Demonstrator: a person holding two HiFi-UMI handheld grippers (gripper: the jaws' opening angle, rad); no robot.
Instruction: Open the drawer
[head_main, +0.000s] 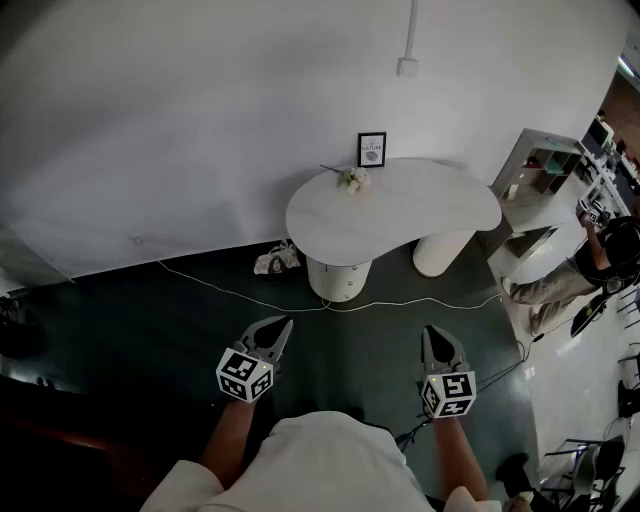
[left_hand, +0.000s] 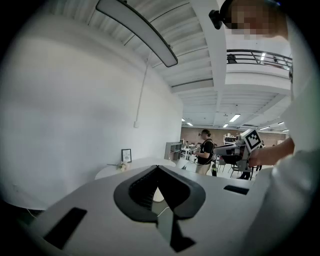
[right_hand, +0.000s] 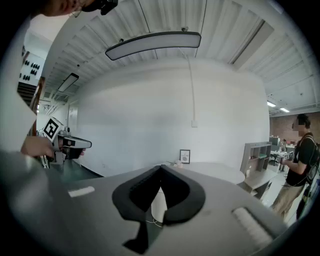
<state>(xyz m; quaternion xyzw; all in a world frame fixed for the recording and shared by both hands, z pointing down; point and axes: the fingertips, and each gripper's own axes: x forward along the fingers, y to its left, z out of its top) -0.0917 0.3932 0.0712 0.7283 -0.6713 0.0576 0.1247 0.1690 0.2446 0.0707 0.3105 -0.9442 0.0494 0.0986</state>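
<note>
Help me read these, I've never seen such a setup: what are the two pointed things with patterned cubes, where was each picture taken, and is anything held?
There is no robot: a person holds a tool in each hand, the left gripper and the right gripper; the cubes belong to them. One picture comes from a camera on the person's head, looking down; the other two from cameras riding on each gripper, looking along its jaws. Both pairs of jaws are shut and hold nothing. Ahead stands a white table with a small framed picture and some flowers on it. A white cable crosses the dark floor.
</note>
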